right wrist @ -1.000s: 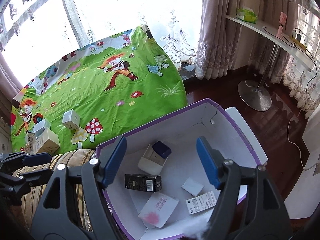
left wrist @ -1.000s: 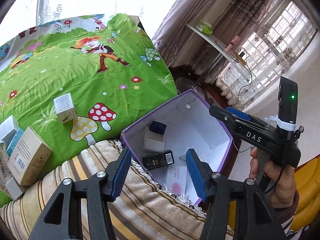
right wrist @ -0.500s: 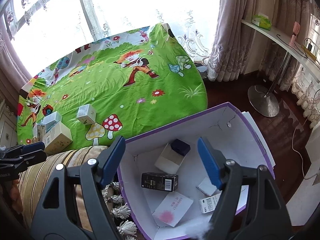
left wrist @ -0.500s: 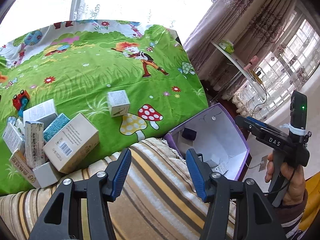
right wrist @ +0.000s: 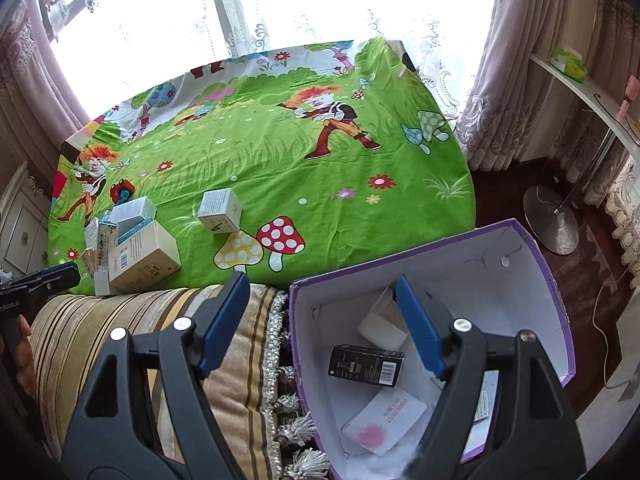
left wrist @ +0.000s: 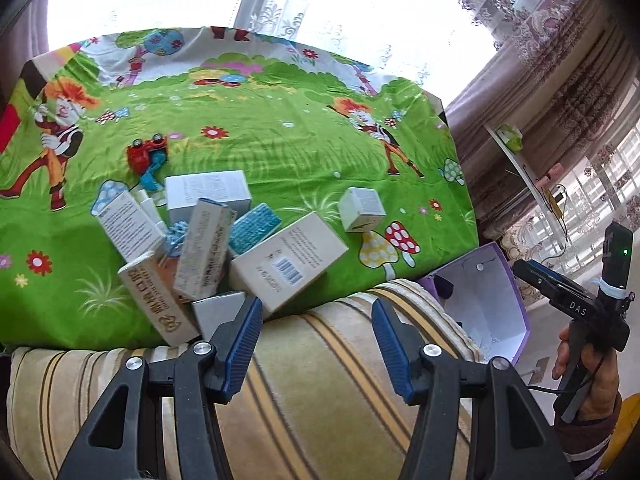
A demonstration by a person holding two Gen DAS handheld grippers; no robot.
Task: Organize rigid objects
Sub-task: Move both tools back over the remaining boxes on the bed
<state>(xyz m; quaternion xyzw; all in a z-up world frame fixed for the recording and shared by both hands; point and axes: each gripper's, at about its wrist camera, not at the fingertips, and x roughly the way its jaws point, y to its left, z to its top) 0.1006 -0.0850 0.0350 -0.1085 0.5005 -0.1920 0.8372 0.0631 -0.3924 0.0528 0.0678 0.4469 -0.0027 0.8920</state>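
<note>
Green cartoon bedsheet [left wrist: 280, 148] | boxes [left wrist: 224, 240] heaped near striped cushion [left wrist: 320, 380] | purple bin [right wrist: 552, 300] holds black box [right wrist: 366, 366] | left gripper [left wrist: 318, 344] fingers apart, empty | right gripper [right wrist: 320, 324] fingers apart, empty

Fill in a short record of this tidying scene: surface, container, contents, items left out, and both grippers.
surface: green cartoon-print cloth
container: purple cardboard box with white lining
contents: black barcoded carton, white cartons
left out: pile of white and tan cartons, lone small white cube carton
left gripper: open, empty
right gripper: open, empty, over the box's left edge
</note>
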